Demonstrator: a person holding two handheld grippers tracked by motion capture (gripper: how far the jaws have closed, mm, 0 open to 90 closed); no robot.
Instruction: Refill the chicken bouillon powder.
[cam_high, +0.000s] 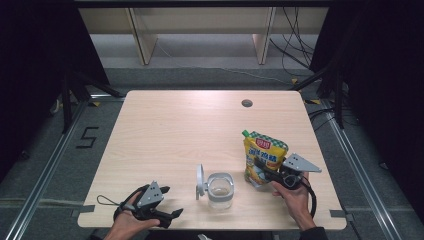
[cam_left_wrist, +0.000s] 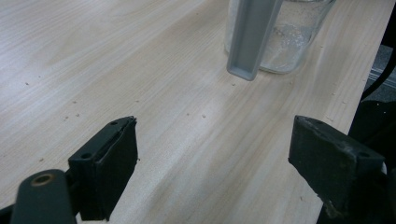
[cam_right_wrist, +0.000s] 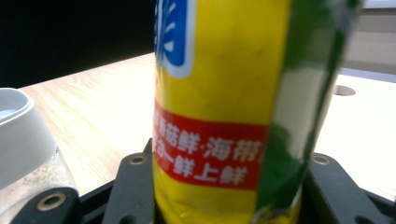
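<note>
A: Right gripper (cam_high: 261, 169)?
B: Jaws pinching the yellow refill pouch (cam_high: 264, 155), 1 on each side; pouch upright on the worktop (cam_high: 165, 135), right of the glass jar (cam_high: 220, 190).
A: Left gripper (cam_high: 167, 215)?
B: Jaws spread, nothing between, low over the near-left worktop. Jar's hinged lid (cam_high: 200, 181) stands open.

Black tongs (cam_high: 260, 167) with brass screws, grey three-cornered plates, trailing cables

My table (cam_high: 165, 135) is pale wood with a round cable hole (cam_high: 246, 103) near its far edge. On it stand a clear jar (cam_high: 220, 190), lid flipped open, and just right of it a yellow pouch (cam_high: 264, 152).
</note>
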